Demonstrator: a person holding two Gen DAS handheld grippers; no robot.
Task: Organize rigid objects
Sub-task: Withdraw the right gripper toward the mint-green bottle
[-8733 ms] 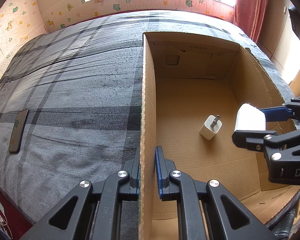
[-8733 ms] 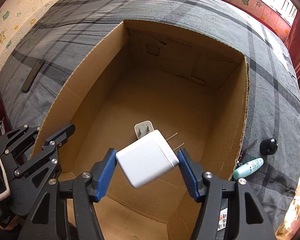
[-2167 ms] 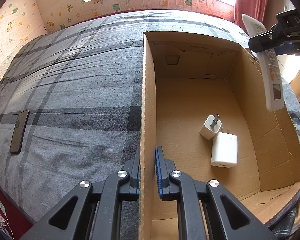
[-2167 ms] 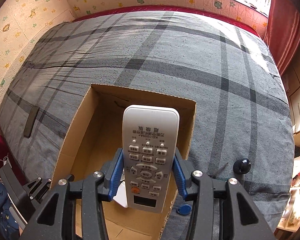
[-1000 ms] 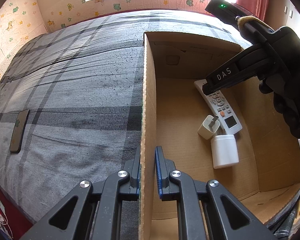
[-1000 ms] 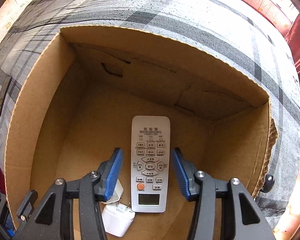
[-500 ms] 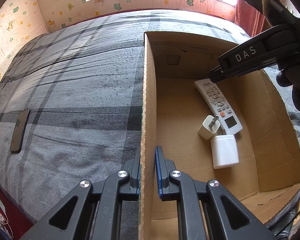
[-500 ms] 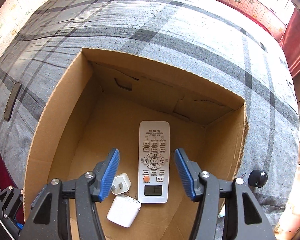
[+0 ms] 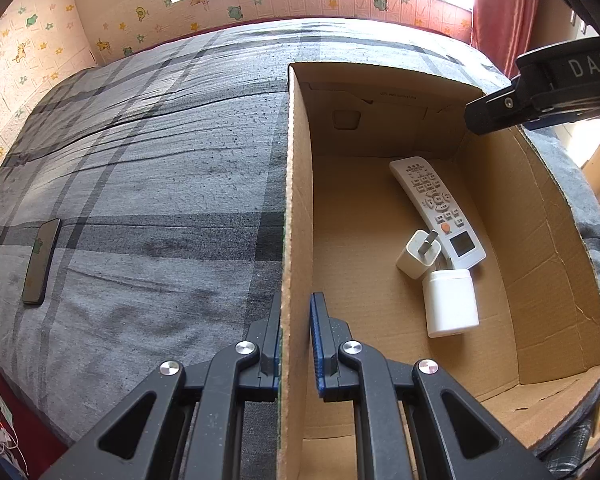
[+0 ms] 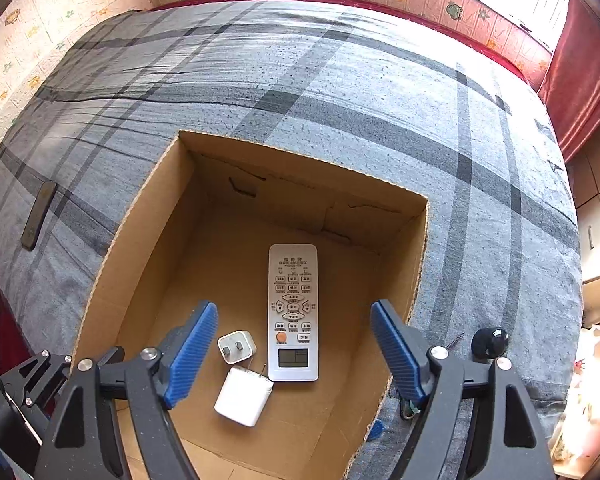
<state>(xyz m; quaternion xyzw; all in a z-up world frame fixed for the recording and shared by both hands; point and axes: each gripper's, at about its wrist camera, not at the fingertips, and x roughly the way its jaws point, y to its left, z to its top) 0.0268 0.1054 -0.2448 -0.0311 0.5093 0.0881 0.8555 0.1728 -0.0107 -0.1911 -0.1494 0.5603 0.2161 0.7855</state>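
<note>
An open cardboard box (image 9: pixel 296 200) stands on the bed. My left gripper (image 9: pixel 296 344) is shut on the box's left wall near its front corner. On the box floor lie a white remote (image 10: pixel 293 312), a small white charger (image 10: pixel 237 346) and a larger white charger (image 10: pixel 244 396), all close together. My right gripper (image 10: pixel 294 308) hangs above the box over the remote, its jaws opening wide with nothing between them. The left wrist view shows it above the box's right wall (image 9: pixel 540 92), with the remote (image 9: pixel 436 208) well below it.
A grey plaid blanket (image 10: pixel 340 80) covers the bed. A dark phone (image 9: pixel 40 260) lies flat far left of the box. A black round object (image 10: pixel 490 342) and a thin dark pin (image 10: pixel 454 340) lie just right of the box. A red curtain (image 10: pixel 580 80) hangs at the right.
My right gripper let go of the remote, rose up out of the box and spread its jaws. The remote stays flat beside the chargers. The left gripper has not moved.
</note>
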